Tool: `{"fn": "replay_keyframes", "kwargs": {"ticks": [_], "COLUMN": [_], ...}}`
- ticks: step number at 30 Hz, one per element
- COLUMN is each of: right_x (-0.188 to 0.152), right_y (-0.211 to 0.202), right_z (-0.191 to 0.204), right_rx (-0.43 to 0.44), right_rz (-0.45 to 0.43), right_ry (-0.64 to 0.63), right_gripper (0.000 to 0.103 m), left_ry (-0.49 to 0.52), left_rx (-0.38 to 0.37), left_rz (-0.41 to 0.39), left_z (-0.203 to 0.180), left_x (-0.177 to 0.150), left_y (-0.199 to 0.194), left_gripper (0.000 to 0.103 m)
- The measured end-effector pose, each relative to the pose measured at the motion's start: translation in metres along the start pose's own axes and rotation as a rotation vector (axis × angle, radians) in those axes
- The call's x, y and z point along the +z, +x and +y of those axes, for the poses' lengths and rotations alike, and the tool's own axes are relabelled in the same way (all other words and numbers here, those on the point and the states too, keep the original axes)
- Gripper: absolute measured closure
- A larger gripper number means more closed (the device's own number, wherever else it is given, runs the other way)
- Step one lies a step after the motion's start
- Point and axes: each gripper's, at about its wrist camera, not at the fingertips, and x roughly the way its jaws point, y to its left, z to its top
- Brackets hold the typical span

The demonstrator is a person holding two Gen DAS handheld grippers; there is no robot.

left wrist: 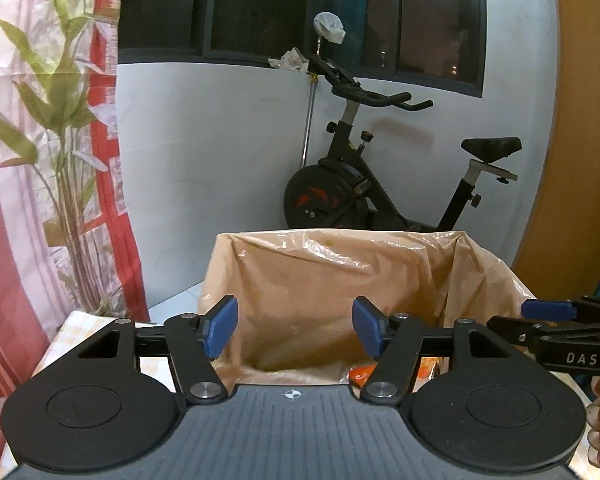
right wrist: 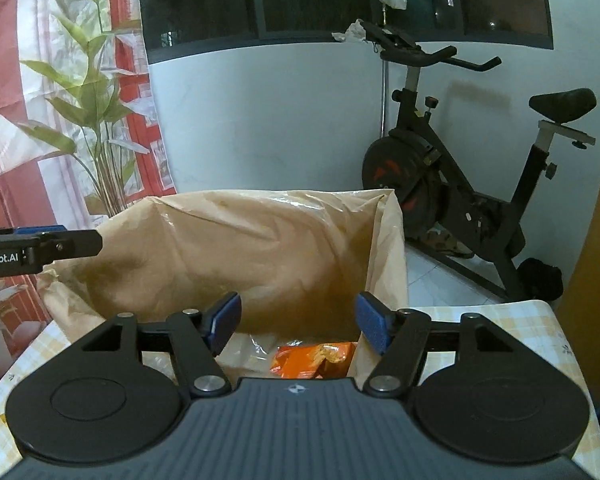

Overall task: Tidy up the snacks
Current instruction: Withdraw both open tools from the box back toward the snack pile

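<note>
I hold both claws apart and empty: left gripper (left wrist: pixel 295 327), right gripper (right wrist: pixel 298 325). At twelve o'clock gapes a crinkly tan plastic-lined box (right wrist: pixel 260 240); a glossy orange snack packet (right wrist: pixel 316 358) lies inside at six.

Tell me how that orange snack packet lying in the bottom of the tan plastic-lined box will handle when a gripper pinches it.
The orange crinkled snack packet looks like thin glossy film, so it will probably flex and crackle rather than stay stiff. Its shine suggests it may slip between pads. It seems light for its size, and the contents may crush under a hard pinch.
</note>
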Motion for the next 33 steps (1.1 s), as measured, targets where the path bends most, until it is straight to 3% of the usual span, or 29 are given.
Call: {"fn": "replay_keyframes", "kwargs": {"ticks": [12,26,33], "right_x": [-0.019,-0.063,-0.083], "right_y": [-0.041,-0.064,-0.081], "right_z": [0.008,0.023,0.033], "right_rx": [-0.045,-0.040,-0.042], "right_rz": [-0.057,-0.002,0.010], "right_ry": [-0.034,-0.017,-0.015], "right_gripper": [0.036,0.036,0.036], "left_ry": [-0.053,-0.120,-0.147], "left_rx": [0.021,0.088,0.084], "left_rz": [0.010,0.019,0.045], "left_z": [0.028,0.060,0.066], "left_x": [-0.028,-0.081,-0.096], "left_y": [-0.046,-0.115,-0.123], "left_gripper": [0.034,0.034,0.034]}}
